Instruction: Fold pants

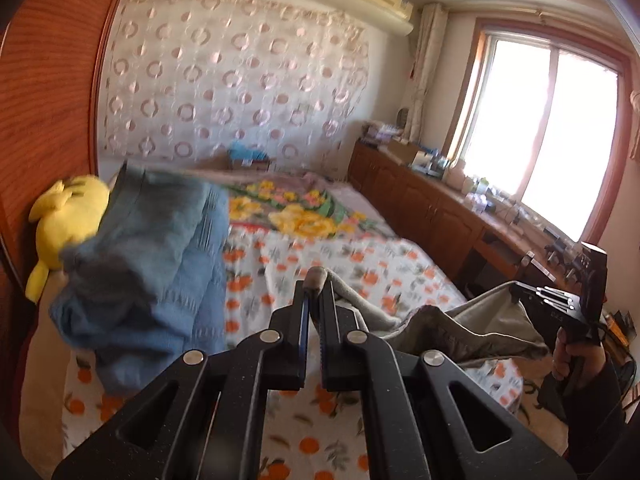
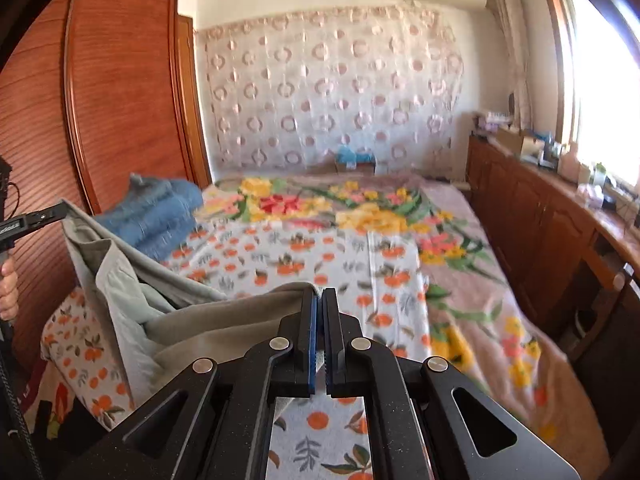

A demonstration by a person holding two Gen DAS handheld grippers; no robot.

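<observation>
The grey-beige pants hang lifted above the bed, stretched between both grippers. In the left wrist view my left gripper is shut on one bunched edge of the fabric. The cloth runs right to my right gripper, which a hand holds. In the right wrist view my right gripper is shut on the pants, their edge pinched between the blue pads. From there the fabric sags left and rises to my left gripper. The lower part of the pants drapes down toward the sheet.
The bed has an orange-print sheet and a floral blanket beyond it. A folded blue cloth pile and a yellow plush toy lie at the left by the wooden wardrobe. A cluttered wooden cabinet runs along the right under the window.
</observation>
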